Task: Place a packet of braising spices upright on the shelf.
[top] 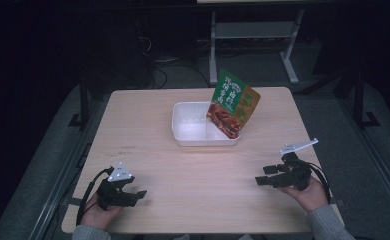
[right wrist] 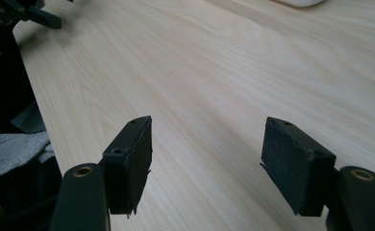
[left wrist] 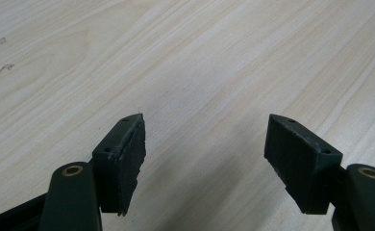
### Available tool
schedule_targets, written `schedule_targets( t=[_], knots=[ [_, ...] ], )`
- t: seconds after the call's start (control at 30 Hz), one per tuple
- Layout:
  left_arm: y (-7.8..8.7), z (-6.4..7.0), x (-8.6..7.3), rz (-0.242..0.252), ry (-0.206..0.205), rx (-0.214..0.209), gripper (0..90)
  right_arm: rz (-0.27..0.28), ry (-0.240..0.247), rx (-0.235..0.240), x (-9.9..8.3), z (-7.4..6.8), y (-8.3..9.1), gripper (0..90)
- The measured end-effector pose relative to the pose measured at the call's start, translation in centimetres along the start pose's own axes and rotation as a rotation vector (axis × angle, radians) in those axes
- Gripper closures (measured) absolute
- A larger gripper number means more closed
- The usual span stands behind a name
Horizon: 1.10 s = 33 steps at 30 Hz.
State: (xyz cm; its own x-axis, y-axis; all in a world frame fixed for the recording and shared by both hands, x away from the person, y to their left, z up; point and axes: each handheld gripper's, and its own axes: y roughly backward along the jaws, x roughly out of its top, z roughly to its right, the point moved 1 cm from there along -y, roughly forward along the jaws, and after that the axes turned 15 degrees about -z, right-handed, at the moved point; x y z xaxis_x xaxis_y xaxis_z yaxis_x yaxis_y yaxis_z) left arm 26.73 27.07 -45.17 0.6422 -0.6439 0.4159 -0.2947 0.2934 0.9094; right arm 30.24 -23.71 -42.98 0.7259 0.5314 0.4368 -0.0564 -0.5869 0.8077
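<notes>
Now at start: both your tools idle at near table (top: 183,175) edge. Left tool (top: 142,193) spread wide, empty; right tool (top: 259,180) likewise agape, nothing held. Snack packet (top: 231,104) leans upright in white tray's (top: 183,140) right end, well apart from both. Next, likely: reach right tool forward, close on packet's top edge.

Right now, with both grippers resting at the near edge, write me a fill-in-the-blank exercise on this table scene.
1. The snack packet leans with its lower end inside the white ____.
2. The tray sits on the ____ half of the table, away from the person.
3. The fingers of the left gripper stand ____, with bare wood between them.
4. The right gripper holds ____.

Missing words: tray; far; open; nothing
</notes>
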Motion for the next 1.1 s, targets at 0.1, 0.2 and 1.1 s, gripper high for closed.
schedule_targets(
  t=[0.1, 0.2, 1.1],
  knots=[
    [0.0, 0.0, 0.0, 0.001, -0.002, 0.0, 29.7, -0.006, 0.019, 0.009, -0.1, -0.6, -0.8, 34.0],
    [0.0, 0.0, 0.0, 0.0, -0.002, 0.0, 29.6, -0.016, 0.026, 0.01, -0.1, -0.8, -1.3, 34.0],
    [0.0, 0.9, 0.3, 0.019, -0.048, -0.027, 28.6, -0.036, 0.091, 0.035, -1.8, -3.5, -4.7, 35.0]
  ],
)
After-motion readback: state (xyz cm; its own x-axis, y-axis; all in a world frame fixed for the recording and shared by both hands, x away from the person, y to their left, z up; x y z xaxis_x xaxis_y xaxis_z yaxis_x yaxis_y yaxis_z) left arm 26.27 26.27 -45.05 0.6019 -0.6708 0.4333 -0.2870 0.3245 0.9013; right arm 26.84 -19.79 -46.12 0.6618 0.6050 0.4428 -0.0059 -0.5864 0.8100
